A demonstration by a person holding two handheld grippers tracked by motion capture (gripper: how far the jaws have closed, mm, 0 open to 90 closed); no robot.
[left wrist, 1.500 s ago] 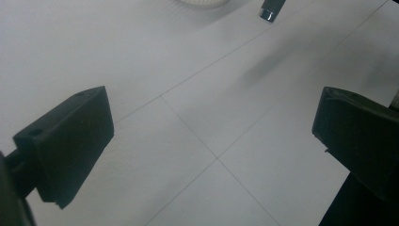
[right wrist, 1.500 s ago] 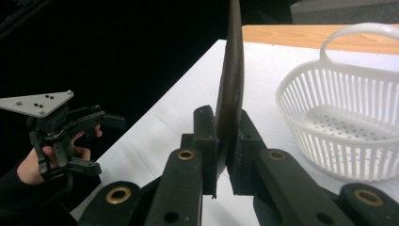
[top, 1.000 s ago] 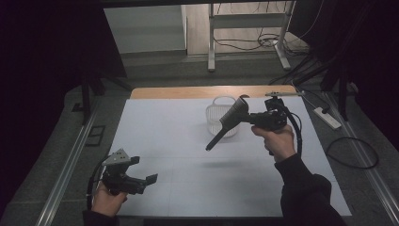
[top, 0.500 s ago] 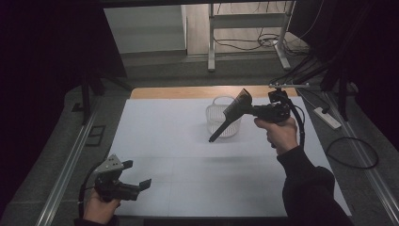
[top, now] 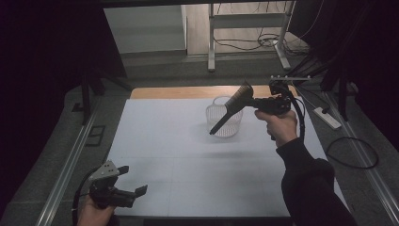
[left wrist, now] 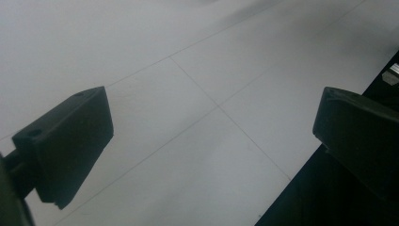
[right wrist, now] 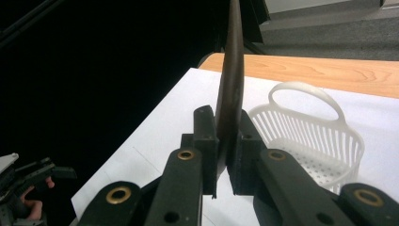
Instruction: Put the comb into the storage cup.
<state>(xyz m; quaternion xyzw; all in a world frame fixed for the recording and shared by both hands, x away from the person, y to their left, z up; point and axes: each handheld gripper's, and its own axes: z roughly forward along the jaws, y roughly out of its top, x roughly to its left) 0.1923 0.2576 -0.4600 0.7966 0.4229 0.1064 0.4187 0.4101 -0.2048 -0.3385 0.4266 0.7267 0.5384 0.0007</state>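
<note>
- Dark surroundings close in on a white table (top: 188,155) whose far edge shows a strip of bare wood; beyond it lie grey floor, cables and the legs of a metal frame.
- On the right, the person's dark-sleeved forearm rises from the bottom edge of the high view, and the hand holds the right gripper (top: 256,102) raised above the far part of the table, its jaws pointing left.
- That gripper is clenched on a dark brush (top: 231,109); the right gripper view shows the pads pressing the thin dark piece (right wrist: 229,101) from both sides.
- From the high view, the brush slants, its broad bristle end up beside the jaws and its slim handle running down and left across the basket (top: 225,118).
- This basket is white, slatted plastic with a loop handle, standing on the table near the wooden strip; in the right gripper view it sits just right of the jaws (right wrist: 313,141).
- At the near left corner, the other hand holds the left gripper (top: 136,190) low over the table, jaws pointing right, a grey plate on top.
- Its jaws stand wide apart with nothing between them, only bare white tabletop, as the left gripper view (left wrist: 211,141) shows.
- No brand, label or readable writing is visible on any item.
</note>
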